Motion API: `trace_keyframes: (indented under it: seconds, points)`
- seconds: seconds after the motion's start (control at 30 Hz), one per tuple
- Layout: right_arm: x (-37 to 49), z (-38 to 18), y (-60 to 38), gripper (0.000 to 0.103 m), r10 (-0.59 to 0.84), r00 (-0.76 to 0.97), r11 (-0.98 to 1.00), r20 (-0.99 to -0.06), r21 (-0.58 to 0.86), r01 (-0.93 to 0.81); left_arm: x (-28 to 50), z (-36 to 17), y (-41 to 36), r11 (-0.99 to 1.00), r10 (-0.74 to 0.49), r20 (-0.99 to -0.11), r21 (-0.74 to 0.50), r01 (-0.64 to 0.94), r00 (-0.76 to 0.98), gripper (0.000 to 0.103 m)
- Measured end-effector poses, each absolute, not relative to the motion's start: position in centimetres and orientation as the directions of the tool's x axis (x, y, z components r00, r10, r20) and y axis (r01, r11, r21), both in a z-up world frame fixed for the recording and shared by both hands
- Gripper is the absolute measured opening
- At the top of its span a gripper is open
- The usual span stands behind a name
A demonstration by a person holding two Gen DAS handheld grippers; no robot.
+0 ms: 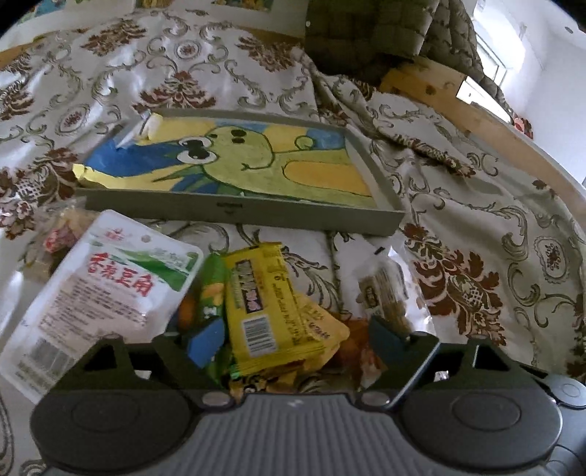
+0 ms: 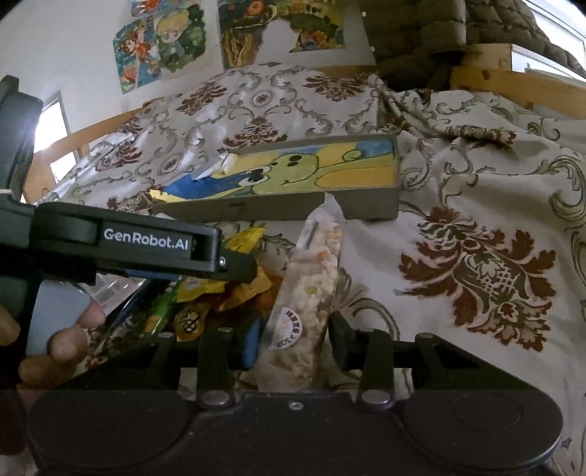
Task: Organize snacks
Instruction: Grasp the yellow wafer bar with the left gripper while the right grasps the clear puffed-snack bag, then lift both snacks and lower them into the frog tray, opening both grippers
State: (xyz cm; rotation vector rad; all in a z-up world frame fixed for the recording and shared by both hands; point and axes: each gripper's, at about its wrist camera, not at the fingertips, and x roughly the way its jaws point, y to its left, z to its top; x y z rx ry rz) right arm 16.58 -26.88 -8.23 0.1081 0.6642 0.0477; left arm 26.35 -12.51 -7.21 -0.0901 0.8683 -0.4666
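A grey tray (image 1: 238, 212) lined with a cartoon frog drawing lies on the bed; it also shows in the right wrist view, tray (image 2: 274, 205). In front of it is a heap of snacks. My left gripper (image 1: 296, 340) stands open over a yellow packet (image 1: 256, 304), with a green packet (image 1: 210, 293) and a white packet with red characters (image 1: 110, 289) to its left. My right gripper (image 2: 295, 340) is shut on a clear snack bag (image 2: 307, 293), which stands upright between the pads. The same clear bag (image 1: 381, 293) shows at the right of the left wrist view.
A floral bedspread (image 2: 476, 274) covers the bed. A wooden bed frame (image 1: 457, 95) and a quilted green blanket (image 1: 366, 33) lie behind the tray. The left gripper's black body (image 2: 146, 241) and a hand's fingers (image 2: 73, 337) fill the left of the right wrist view.
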Motion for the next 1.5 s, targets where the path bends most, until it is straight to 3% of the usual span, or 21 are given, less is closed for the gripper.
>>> trace_keyframes:
  seconds: [0.37,0.67,0.8,1.13,1.5]
  points:
    - [18.2,-8.8,-27.9,0.038,0.064,0.798,0.992,-0.599,0.123,0.013,29.2,-8.2,-12.2,0.903,-0.430,-0.738,-0.354,0.244,0.520,0.077]
    - [19.2,-9.5,-28.4,0.042,0.085,0.790,0.987,-0.607,0.157,0.015,30.6,-9.5,-11.9,0.892,-0.441,-0.744,-0.424,0.154,0.502,0.075]
    - [19.3,-9.6,-28.7,0.038,0.094,0.788,0.982,-0.609,0.188,0.028,31.0,-9.5,-12.0,0.918,-0.387,-0.774,-0.376,0.128,0.501,0.053]
    - [18.5,-9.0,-27.3,0.035,0.055,0.806,0.996,-0.590,0.086,-0.005,29.0,-8.2,-11.2,0.924,-0.377,-0.763,-0.347,0.159,0.525,0.049]
    - [17.2,-7.1,-26.6,0.033,0.029,0.873,1.000,-0.487,0.017,-0.024,26.6,-5.5,-10.3,0.902,-0.428,-0.710,-0.375,0.214,0.560,0.048]
